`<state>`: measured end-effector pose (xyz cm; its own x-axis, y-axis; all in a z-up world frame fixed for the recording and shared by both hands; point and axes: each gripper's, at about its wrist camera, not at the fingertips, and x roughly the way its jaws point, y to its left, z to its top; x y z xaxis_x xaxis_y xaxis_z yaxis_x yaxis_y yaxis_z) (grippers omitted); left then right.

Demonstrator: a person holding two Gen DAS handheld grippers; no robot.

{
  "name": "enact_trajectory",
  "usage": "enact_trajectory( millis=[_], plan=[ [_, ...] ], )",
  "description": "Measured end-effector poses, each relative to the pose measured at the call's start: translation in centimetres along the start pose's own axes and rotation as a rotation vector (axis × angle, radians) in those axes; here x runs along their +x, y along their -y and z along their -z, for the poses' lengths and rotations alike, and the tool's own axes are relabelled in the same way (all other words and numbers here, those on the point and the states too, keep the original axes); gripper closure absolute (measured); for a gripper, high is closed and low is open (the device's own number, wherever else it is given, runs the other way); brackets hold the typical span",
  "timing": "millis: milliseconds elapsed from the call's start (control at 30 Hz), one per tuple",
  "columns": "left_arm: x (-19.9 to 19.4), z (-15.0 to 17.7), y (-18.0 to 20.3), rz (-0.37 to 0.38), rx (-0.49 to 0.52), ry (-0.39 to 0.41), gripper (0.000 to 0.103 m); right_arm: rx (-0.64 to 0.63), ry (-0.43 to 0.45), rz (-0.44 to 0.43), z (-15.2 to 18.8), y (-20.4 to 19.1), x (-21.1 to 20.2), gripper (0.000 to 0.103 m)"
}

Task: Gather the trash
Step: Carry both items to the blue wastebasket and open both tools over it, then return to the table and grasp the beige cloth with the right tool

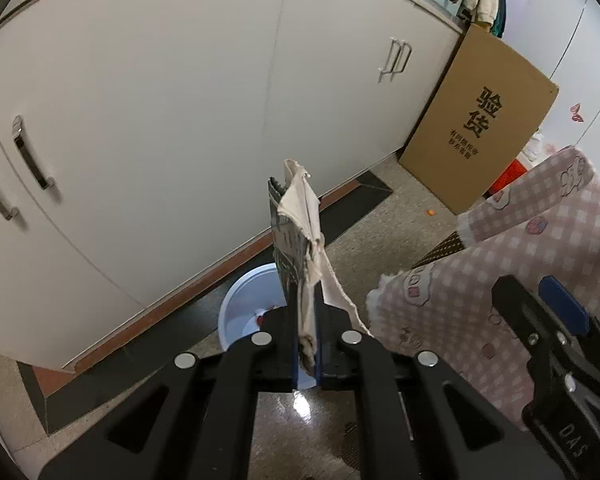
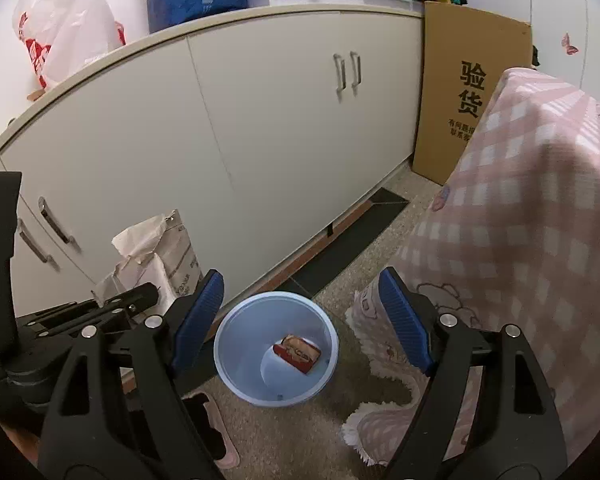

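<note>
Left wrist view: left gripper (image 1: 307, 312), jaws closed tight on a crumpled paper wrapper (image 1: 300, 240). Wrapper's long axis runs along the fingers, its torn free end pointing up and away toward the white cabinet (image 1: 160, 120). Directly beyond the fingertips, on the floor, stands the pale blue bin (image 1: 248, 304), its rim close to the cabinet's base. Pink checked cloth (image 1: 520, 248) bounds the right side; a cardboard panel (image 1: 480, 120) leans farther back.

Right wrist view: right gripper (image 2: 300, 320), blue pads spread wide, nothing between them. Bin (image 2: 276, 344) sits centred between the pads, mouth open upward, a red packet (image 2: 297, 354) lying flat on its bottom. Bare floor lies before the bin; the cloth (image 2: 520, 220) crowds its right, the cabinet (image 2: 220, 140) its rear.
</note>
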<state>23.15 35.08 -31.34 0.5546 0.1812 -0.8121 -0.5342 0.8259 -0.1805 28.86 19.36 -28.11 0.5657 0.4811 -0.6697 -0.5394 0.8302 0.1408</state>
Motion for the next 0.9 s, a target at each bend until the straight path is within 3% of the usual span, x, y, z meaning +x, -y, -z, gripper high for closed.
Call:
enact_trajectory(
  millis=[67, 133, 167, 200, 533, 733, 900],
  plan=[
    [-0.2, -0.3, 0.3, 0.008, -0.002, 0.012, 0.094, 0.006, 0.018, 0.011, -0.1, 0.4, -0.3, 0.024],
    [-0.2, -0.5, 0.6, 0.004, -0.013, 0.016, 0.071, 0.014, 0.020, 0.014, -0.2, 0.7, -0.4, 0.024],
    [-0.2, -0.5, 0.7, 0.007, -0.010, 0.011, 0.044, 0.018, 0.019, 0.014, -0.3, 0.8, -0.5, 0.024],
    [-0.4, -0.5, 0.9, 0.007, -0.002, 0.014, 0.038, 0.022, 0.019, 0.013, -0.3, 0.9, -0.6, 0.024],
    [-5.1, -0.3, 1.0, -0.015, -0.002, 0.078, 0.038, 0.020, 0.055, -0.008, -1.3, 0.6, -4.1, 0.024],
    [-10.8, 0.0, 2.3, 0.015, 0.010, 0.164, 0.038, 0.021, 0.125, -0.030, -2.3, 0.2, -9.1, 0.023],
    [-15.3, 0.5, 5.9, 0.072, 0.069, 0.220, 0.038, 0.068, 0.192, -0.010, -2.7, 2.3, -14.5, 0.022]
  ],
)
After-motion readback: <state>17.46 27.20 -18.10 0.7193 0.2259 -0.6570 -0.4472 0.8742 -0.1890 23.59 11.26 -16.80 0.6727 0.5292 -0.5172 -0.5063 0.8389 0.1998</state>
